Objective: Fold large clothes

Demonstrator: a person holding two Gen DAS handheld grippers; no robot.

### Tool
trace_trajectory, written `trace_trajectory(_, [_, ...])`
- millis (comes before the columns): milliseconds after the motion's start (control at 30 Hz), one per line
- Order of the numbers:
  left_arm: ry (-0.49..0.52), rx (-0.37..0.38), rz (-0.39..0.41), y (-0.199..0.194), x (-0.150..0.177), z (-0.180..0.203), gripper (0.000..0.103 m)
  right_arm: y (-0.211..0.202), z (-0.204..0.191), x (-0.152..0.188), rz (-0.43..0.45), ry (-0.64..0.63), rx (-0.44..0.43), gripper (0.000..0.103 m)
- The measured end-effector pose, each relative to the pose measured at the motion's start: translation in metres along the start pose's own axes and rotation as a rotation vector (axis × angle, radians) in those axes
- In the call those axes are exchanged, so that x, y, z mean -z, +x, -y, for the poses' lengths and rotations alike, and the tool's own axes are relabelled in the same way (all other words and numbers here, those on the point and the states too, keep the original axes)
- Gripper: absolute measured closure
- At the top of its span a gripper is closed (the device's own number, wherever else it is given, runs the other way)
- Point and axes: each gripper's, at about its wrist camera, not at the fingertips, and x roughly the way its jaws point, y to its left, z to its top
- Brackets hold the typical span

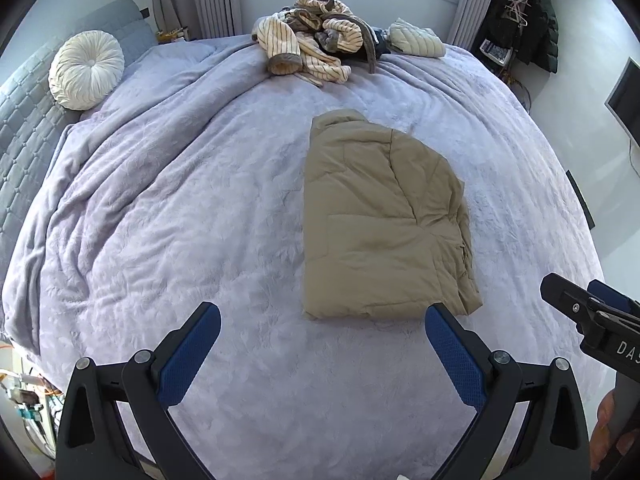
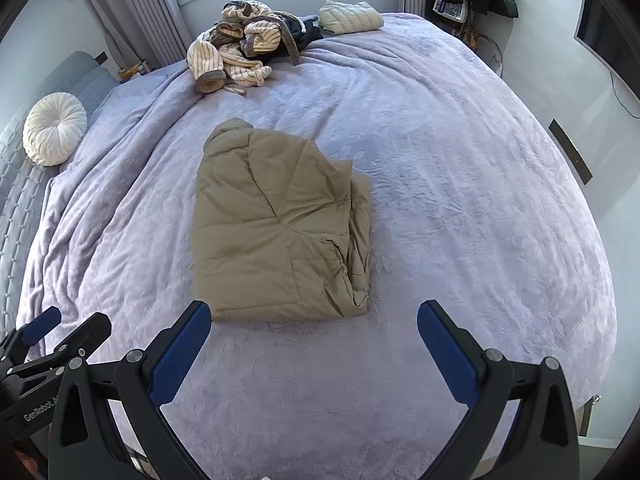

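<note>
Khaki puffer jacket lies folded into a compact rectangle mid-bed on the lilac blanket. My left claw and right claw both gape empty above its near edge. Striped robe heap still awaits folding, I reckon.

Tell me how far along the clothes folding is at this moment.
Done: the tan quilted jacket lies folded into a compact rectangle on the lavender fleece blanket, and a pale quilted garment sits folded near the window. In hand: nothing; the left hand-held gripper and right hand-held gripper both stand open and empty. Left: the crumpled cream striped robe piled with a dark garment.
</note>
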Motion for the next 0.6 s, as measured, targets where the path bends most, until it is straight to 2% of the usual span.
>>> trace_trajectory(600, [-0.001, -0.008, 0.001, -0.0015, -0.0027, -0.0039, 0.001, -0.0029, 0.0017, -0.0014, 0.005, 0.002, 0.004, 0.000])
